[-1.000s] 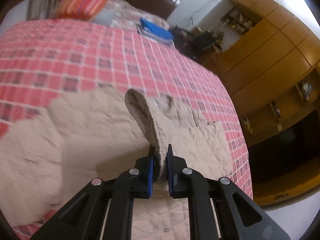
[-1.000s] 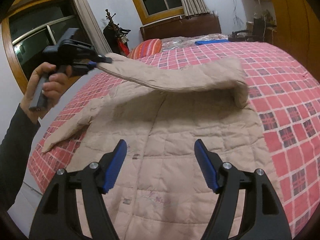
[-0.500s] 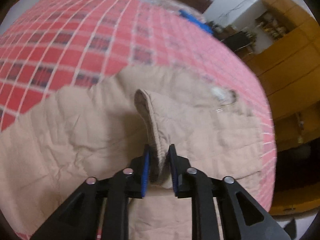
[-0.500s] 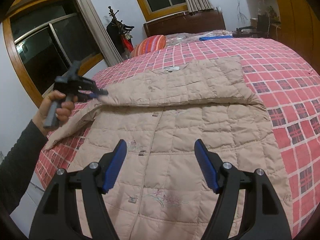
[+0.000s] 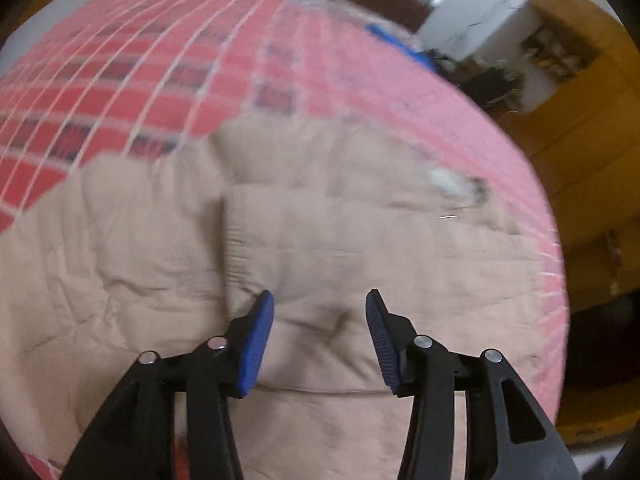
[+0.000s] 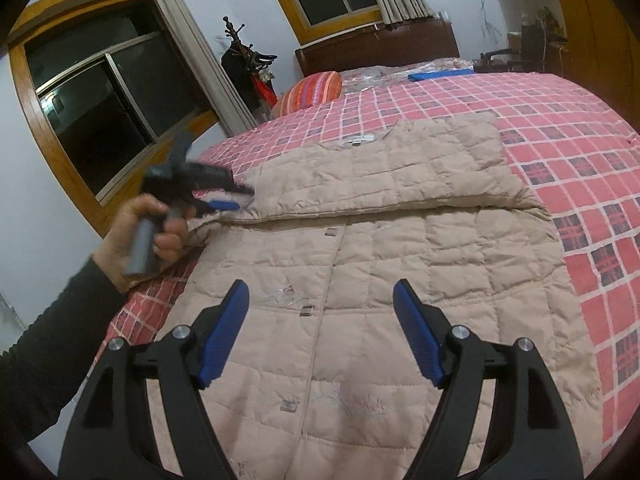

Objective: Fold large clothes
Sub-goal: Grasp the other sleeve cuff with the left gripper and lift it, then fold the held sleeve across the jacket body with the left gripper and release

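Observation:
A beige quilted jacket (image 6: 380,264) lies front-up on the red checked bed cover (image 6: 560,120). One sleeve (image 6: 380,176) is folded flat across its upper part, below the collar label. In the left wrist view my left gripper (image 5: 320,304) is open just above the jacket (image 5: 320,232), with nothing between its blue pads. The right wrist view shows the same left gripper (image 6: 239,197) in a person's hand (image 6: 136,236), beside the end of the folded sleeve. Over the jacket's lower front my right gripper (image 6: 320,292) hangs open, holding nothing.
A striped orange pillow (image 6: 312,90) and a blue flat item (image 6: 440,75) lie near the dark headboard. A coat stand (image 6: 244,64) and windows stand left of the bed. Wooden wardrobes (image 5: 580,120) line the right side. Bare bed cover lies right of the jacket.
My left gripper brought the lifted sleeve down flat across the jacket, then opened and let it go. My right gripper stayed open and hardly moved.

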Available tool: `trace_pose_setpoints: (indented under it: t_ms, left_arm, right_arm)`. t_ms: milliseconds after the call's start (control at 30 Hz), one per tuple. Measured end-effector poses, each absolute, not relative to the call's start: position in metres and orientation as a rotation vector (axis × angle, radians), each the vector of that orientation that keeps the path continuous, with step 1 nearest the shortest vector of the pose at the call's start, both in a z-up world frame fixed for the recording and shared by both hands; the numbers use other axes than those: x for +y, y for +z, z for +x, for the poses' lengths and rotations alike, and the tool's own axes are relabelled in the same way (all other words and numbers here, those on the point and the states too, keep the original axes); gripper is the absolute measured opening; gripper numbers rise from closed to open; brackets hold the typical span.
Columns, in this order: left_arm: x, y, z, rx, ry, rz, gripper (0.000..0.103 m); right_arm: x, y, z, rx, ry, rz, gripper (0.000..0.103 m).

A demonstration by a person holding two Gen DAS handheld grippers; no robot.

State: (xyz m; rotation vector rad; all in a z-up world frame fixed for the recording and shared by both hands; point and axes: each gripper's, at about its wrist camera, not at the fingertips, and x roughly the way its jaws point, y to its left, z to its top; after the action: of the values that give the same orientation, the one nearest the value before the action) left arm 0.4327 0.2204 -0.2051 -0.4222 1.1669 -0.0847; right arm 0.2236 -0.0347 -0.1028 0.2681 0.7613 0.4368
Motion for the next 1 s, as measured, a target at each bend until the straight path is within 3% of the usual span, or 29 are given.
trace_pose_setpoints:
  t_ms: [100, 167, 300, 467, 667, 800, 1000]
  left_arm:
    - [0.232, -0.193, 0.417, 1.131, -0.121, -0.466, 0.033]
    - [0.238, -0.174, 0.399, 1.075, -0.151, -0.474, 0.051]
    - [0.282, -0.143, 0.342, 0.932, -0.164, -0.597, 0.069]
    - [0.394, -0.138, 0.235, 0.786, 0.035, -0.771, 0.073]
    - [0.510, -0.175, 0.121, 0.713, 0.335, -1.030, 0.073]
    - [0.541, -0.200, 0.092, 0.682, 0.412, -1.131, 0.073]
    - [0.563, -0.218, 0.109, 0.666, 0.425, -1.153, 0.073]
  right_arm:
    - [-0.039, -0.102, 0.220, 0.769, 0.432, 0.267, 0.075]
    - [-0.040, -0.102, 0.220, 0.774, 0.433, 0.273, 0.075]
    - [-0.032, -0.096, 0.217, 0.756, 0.471, 0.285, 0.077]
    - [-0.004, -0.090, 0.215, 0.748, 0.565, 0.255, 0.079]
    - [0.024, -0.087, 0.217, 0.760, 0.646, 0.223, 0.079]
    - [0.037, -0.089, 0.218, 0.776, 0.684, 0.231, 0.079]
    - [0.047, -0.083, 0.211, 0.770, 0.693, 0.198, 0.079]
